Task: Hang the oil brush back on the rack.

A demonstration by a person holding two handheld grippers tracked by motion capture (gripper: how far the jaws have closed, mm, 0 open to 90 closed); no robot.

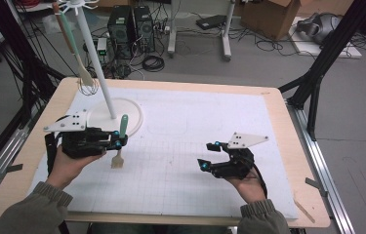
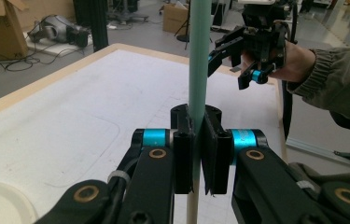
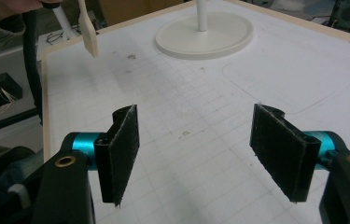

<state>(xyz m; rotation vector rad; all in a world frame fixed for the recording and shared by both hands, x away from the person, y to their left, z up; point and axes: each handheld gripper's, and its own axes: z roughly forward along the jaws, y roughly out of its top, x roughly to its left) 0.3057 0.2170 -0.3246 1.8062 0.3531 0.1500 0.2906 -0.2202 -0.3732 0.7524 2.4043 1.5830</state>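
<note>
A spatula with a pale green handle (image 1: 123, 122) and a beige head (image 1: 117, 161) is held upright just above the white mat (image 1: 180, 161). My left gripper (image 1: 118, 139) is shut on its handle, and in the left gripper view the pads clamp the green shaft (image 2: 199, 56) on both sides. The left gripper (image 2: 199, 158) sits beside the round white base (image 1: 132, 114) of a utensil stand. My right gripper (image 1: 209, 155) hovers over the mat's right half, open, with nothing between its pads (image 3: 121, 149). The spatula's head (image 3: 89, 32) hangs far off in the right gripper view.
The stand's white pole (image 1: 92, 53) leans up to the back left, and a whisk (image 1: 87, 80) with a green handle hangs from its top. The wooden table edge (image 1: 288, 146) frames the mat. Computers, cables and a cardboard box (image 1: 273, 14) lie on the floor behind.
</note>
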